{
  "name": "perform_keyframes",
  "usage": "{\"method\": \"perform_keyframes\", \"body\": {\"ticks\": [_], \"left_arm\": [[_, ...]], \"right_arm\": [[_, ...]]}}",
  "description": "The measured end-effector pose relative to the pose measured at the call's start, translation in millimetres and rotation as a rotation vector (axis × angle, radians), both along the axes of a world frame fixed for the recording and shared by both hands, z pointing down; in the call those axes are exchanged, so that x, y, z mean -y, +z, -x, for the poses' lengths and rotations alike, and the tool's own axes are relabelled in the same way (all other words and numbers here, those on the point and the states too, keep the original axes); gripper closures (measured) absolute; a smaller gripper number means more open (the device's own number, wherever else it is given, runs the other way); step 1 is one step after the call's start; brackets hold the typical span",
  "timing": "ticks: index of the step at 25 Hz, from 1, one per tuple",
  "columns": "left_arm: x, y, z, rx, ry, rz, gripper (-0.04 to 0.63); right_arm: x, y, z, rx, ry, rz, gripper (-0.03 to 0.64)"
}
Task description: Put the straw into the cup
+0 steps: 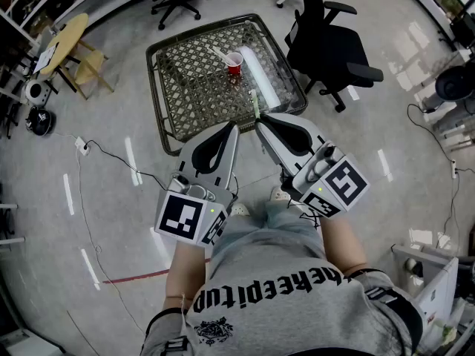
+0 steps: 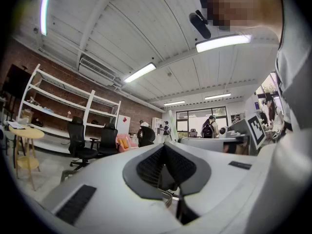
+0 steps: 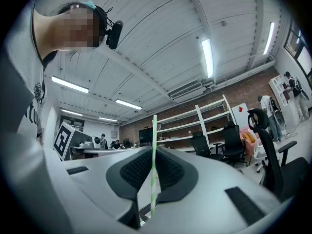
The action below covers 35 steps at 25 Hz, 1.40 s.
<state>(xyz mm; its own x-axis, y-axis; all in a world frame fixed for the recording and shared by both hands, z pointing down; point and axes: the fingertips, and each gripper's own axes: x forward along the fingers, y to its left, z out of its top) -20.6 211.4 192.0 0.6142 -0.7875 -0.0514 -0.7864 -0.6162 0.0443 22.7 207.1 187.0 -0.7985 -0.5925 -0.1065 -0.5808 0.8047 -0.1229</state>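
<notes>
The table (image 1: 154,87) at top centre has a woven lattice top. The floor (image 1: 386,124) shines glossy. The straw (image 3: 154,169) looks like matt paper.

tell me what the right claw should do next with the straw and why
Probably carry the right claw forward toward the red cup. It is shut on the green striped straw, but the cup stands well ahead on the lattice table, so the straw is not near its mouth yet.

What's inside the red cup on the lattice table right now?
One pale straw-like stick leans out of the red cup toward the upper left. The cup's bottom is too small to make out. The green straw is outside it, in the right gripper.
</notes>
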Motion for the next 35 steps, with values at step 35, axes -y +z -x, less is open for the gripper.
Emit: {"method": "perform_keyframes", "body": {"ticks": [35], "left_arm": [[33,12,9,-0.012,0.026,-0.009,0.554]], "right_arm": [[32,4,9,0.003,0.06,0.005,0.572]]}}
